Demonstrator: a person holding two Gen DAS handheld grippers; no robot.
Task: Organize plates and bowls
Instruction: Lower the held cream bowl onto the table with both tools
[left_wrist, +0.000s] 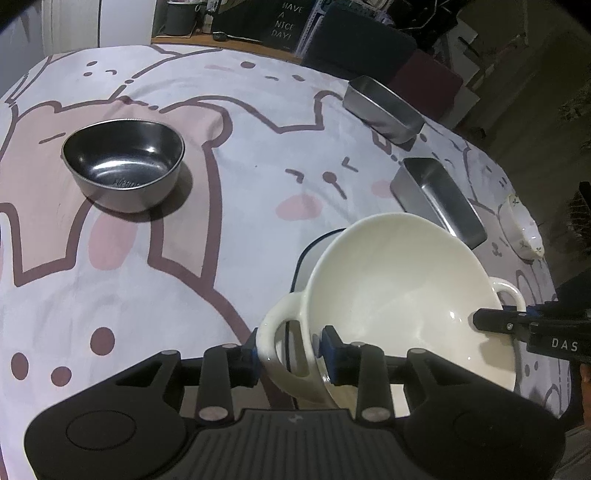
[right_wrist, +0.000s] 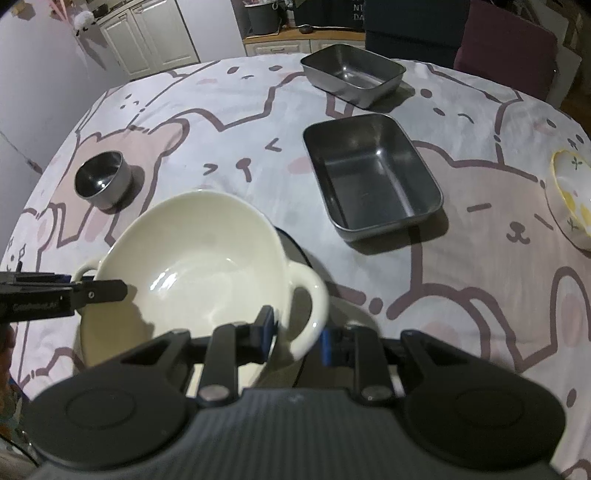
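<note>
The cream two-handled bowl (left_wrist: 399, 288) is being held tilted over the tablecloth (left_wrist: 147, 258), handles side to side; each handle is being clamped by narrowly parted jaws, left gripper (left_wrist: 288, 350) and right gripper (right_wrist: 295, 332).

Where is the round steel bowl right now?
The round steel bowl stands alone on the cartoon tablecloth, upper left in the left wrist view and far left in the right wrist view, well apart from the white two-handled bowl.

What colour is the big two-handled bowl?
Cream white, plain inside; the two-handled bowl shows best in the right wrist view.
</note>
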